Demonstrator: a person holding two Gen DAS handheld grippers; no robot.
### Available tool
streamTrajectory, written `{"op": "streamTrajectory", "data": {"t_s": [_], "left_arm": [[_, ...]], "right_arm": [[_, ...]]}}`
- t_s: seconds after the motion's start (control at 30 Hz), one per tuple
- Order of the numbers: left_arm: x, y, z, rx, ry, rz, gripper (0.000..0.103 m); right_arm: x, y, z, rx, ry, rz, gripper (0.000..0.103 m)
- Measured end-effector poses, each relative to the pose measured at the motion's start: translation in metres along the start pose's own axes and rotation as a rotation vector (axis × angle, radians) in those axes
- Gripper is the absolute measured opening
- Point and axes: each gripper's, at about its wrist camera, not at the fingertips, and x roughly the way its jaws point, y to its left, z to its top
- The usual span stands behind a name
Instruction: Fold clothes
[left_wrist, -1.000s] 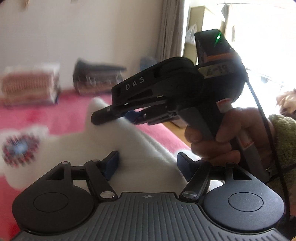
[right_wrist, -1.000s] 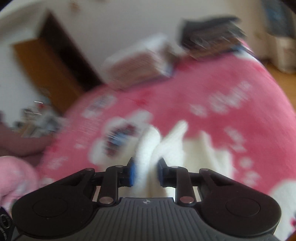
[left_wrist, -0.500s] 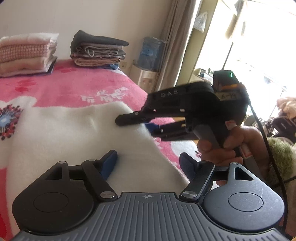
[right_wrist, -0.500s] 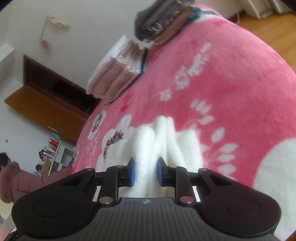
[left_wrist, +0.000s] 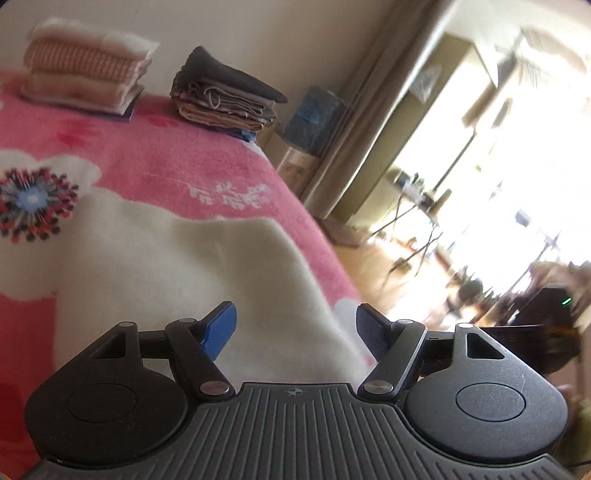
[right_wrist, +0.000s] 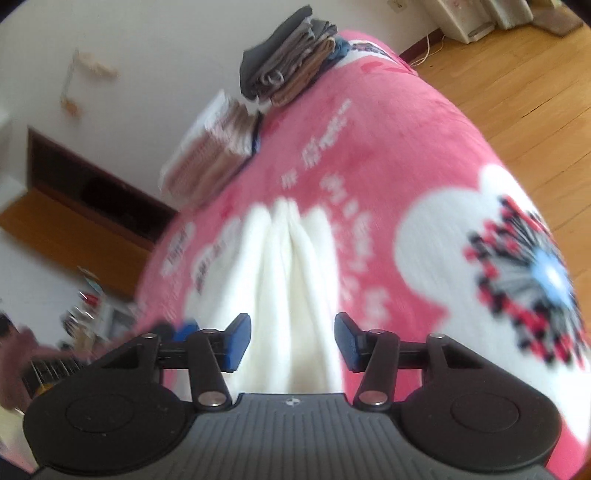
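The white garment (left_wrist: 177, 280) is a soft, fleecy, cream-white piece lying on the pink blanket (left_wrist: 155, 166) that covers the bed. In the left wrist view it spreads flat from the gripper out toward 12 o'clock, its far edge running from about 10 o'clock to 1 o'clock and its right edge sloping down to about 4 o'clock, close to the bed's side. In the right wrist view the cloth (right_wrist: 291, 280) is gathered into three or four long pleats that meet in a ridge at 12 o'clock and fan wider toward the gripper.

The left gripper (left_wrist: 295, 330) has its blue-padded jaws spread wide, with nothing between them; the garment lies below and ahead of it. The right gripper (right_wrist: 293, 345) is also released, jaws apart on either side of the pleated cloth; whether the pads brush the fabric is hard to judge, as this view is blurred.

At 11 o'clock in the left view a pink-and-white stack of folded clothes (left_wrist: 85, 74) sits at the far end of the bed against the wall, and a grey-and-brown stack (left_wrist: 225, 99) stands just beside it at 12 o'clock. Bare pink blanket lies between these stacks and the garment. At 9 o'clock a printed flower (left_wrist: 33, 203) marks the blanket, touching the garment's left part. From 1 to 3 o'clock the bed ends, with wooden floor (right_wrist: 517, 74) beyond it.
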Motion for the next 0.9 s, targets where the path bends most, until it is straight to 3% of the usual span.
{"op": "streamTrajectory", "data": {"t_s": [0.13,0.2,0.33,0.5,0.63,0.7,0.73,0.8,0.83,0.9], "left_arm": [[-0.005,-0.005,-0.006,0.075,0.004,0.049,0.064],[-0.008,-0.007,-0.009,0.113,0.007,0.073,0.064],[-0.028,0.004,-0.001,0.102,0.006,0.081,0.064],[-0.073,0.02,-0.008,0.119,0.049,0.108,0.066],[-0.097,0.027,-0.03,0.153,0.125,0.133,0.073],[-0.093,0.024,-0.045,0.2,0.168,0.149,0.074],[-0.091,0.022,-0.052,0.223,0.19,0.157,0.074],[-0.088,0.019,-0.067,0.269,0.233,0.173,0.074],[-0.086,0.017,-0.074,0.293,0.254,0.181,0.074],[-0.072,0.005,-0.084,0.406,0.237,0.238,0.074]], "right_arm": [[-0.004,0.007,-0.028,-0.007,0.026,-0.077,0.032],[-0.015,0.019,-0.036,-0.065,-0.044,-0.101,0.031],[-0.034,0.068,-0.057,-0.438,-0.099,-0.099,0.034],[-0.017,0.085,-0.067,-0.625,-0.011,-0.058,0.057],[-0.002,0.097,-0.074,-0.767,0.063,-0.026,0.057],[0.007,0.092,-0.074,-0.763,0.106,-0.022,0.055],[0.009,0.093,-0.073,-0.758,0.114,-0.021,0.054],[0.012,0.093,-0.07,-0.749,0.13,-0.017,0.031],[0.014,0.094,-0.068,-0.744,0.137,-0.015,0.027],[0.018,0.095,-0.065,-0.735,0.153,-0.012,0.017]]}}
